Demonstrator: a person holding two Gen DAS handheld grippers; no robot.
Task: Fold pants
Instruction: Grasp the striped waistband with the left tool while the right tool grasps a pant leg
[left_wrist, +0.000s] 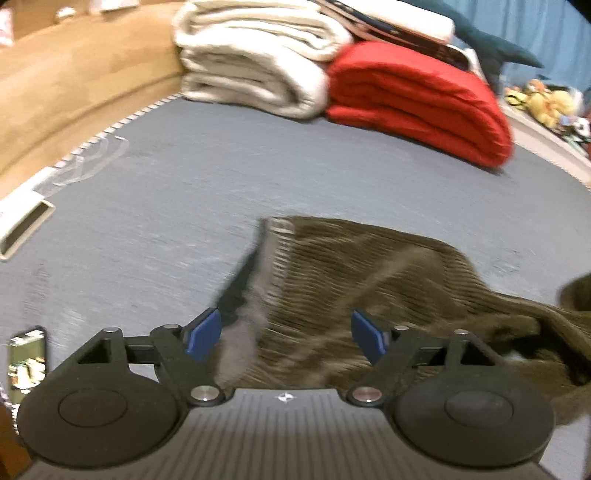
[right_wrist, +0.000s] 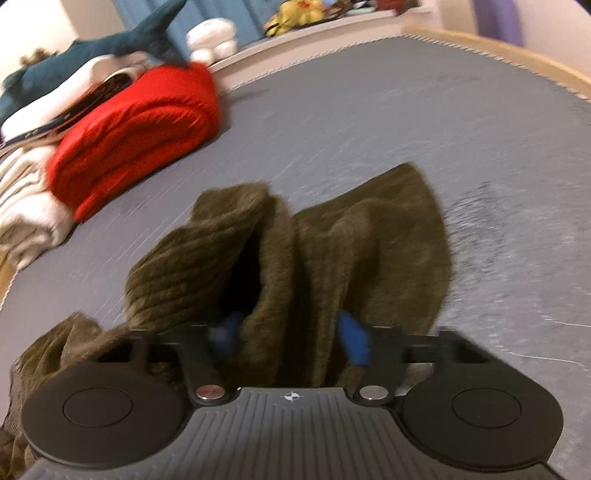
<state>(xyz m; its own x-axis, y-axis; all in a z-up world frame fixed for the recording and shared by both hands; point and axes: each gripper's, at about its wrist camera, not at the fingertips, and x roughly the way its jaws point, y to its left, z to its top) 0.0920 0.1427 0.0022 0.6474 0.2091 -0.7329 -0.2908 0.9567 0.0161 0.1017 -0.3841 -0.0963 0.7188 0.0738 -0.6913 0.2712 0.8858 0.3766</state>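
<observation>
Your olive-brown corduroy pants (left_wrist: 388, 295) lie bunched on the grey-blue bed surface (left_wrist: 184, 184), close in front of both tools. Your left gripper (left_wrist: 286, 338) hangs over the waistband end with its blue-padded fingers (left_wrist: 205, 334) spread wide and nothing between them; a pale inner lining shows along the fabric's left edge. Your right gripper (right_wrist: 290, 338) has a thick fold of the pants (right_wrist: 280, 258) standing between its blue fingers (right_wrist: 354, 341), but blur hides whether they press the cloth, so its hold cannot be told. At the far side of the bed, a folded red blanket (left_wrist: 417, 99) sits touching a stack of cream blankets (left_wrist: 255, 59), well apart from the pants.
</observation>
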